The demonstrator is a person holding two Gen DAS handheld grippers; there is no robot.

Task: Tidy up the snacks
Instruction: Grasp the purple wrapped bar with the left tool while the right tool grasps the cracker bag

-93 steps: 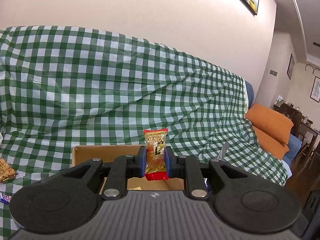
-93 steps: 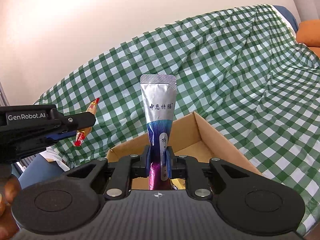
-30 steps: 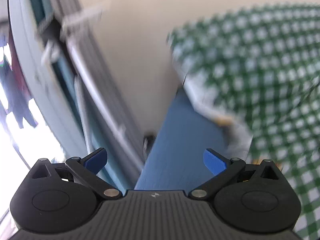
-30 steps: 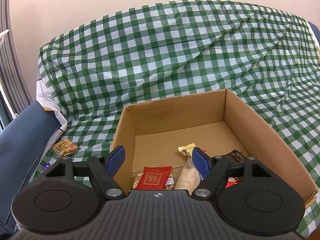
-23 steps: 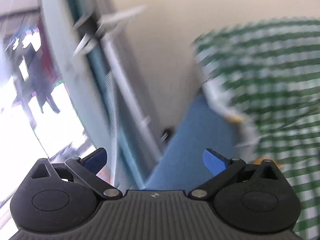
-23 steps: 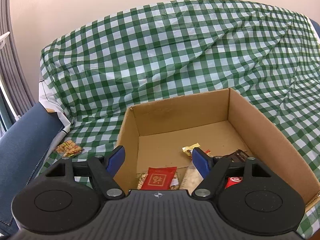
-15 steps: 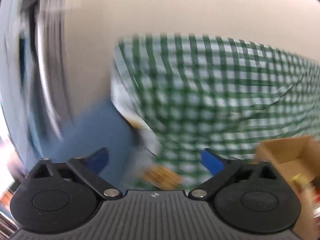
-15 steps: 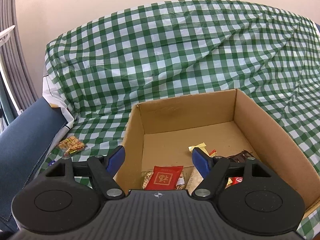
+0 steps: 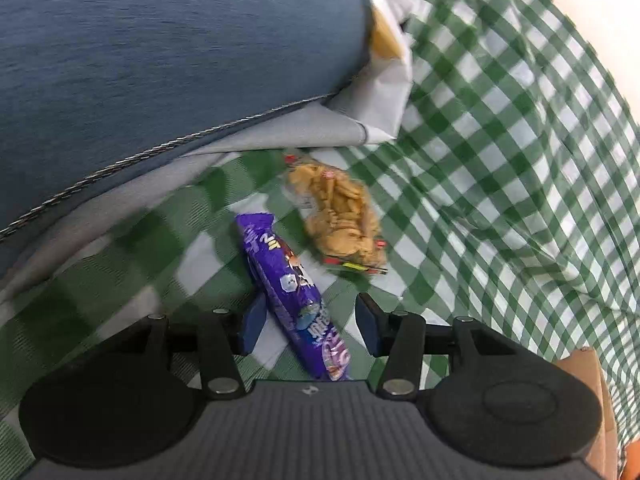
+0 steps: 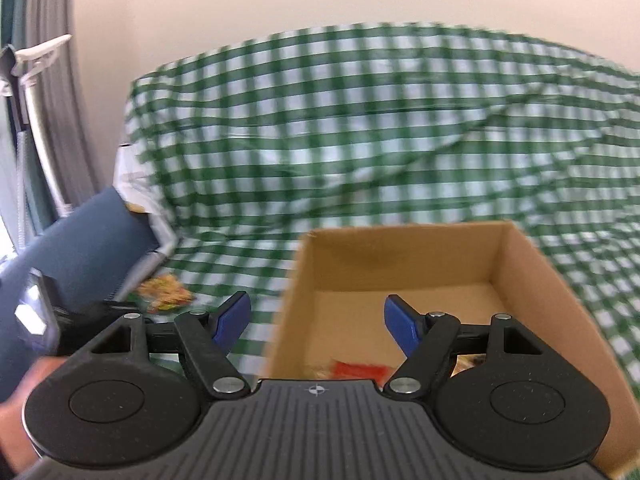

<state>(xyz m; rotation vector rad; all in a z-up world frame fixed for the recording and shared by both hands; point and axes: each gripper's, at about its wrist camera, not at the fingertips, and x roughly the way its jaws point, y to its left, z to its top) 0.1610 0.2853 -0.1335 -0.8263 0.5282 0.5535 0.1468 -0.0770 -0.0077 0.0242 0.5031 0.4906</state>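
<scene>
In the left wrist view a purple candy bar (image 9: 294, 292) lies on the green checked cloth (image 9: 500, 152), its near end between the fingers of my open left gripper (image 9: 306, 326). A clear packet of tan crackers (image 9: 340, 216) lies just beyond it. In the right wrist view my right gripper (image 10: 318, 318) is open and empty over the left wall of the cardboard box (image 10: 524, 264). A red packet (image 10: 360, 370) and other snacks lie in the box. The cracker packet (image 10: 166, 294) lies to the box's left, with the left gripper's body (image 10: 44, 320) beside it.
A blue sofa arm (image 9: 160, 40) rises behind the snacks, with the cloth's white underside (image 9: 384, 92) folded over it. A corner of the box (image 9: 592, 376) shows at the right of the left wrist view. Grey curtains (image 10: 44, 120) hang at the left.
Both grippers have let go of their packets, which are gone from the fingers. My left gripper swung away left and came down over the purple bar. My right gripper shifted left over the box.
</scene>
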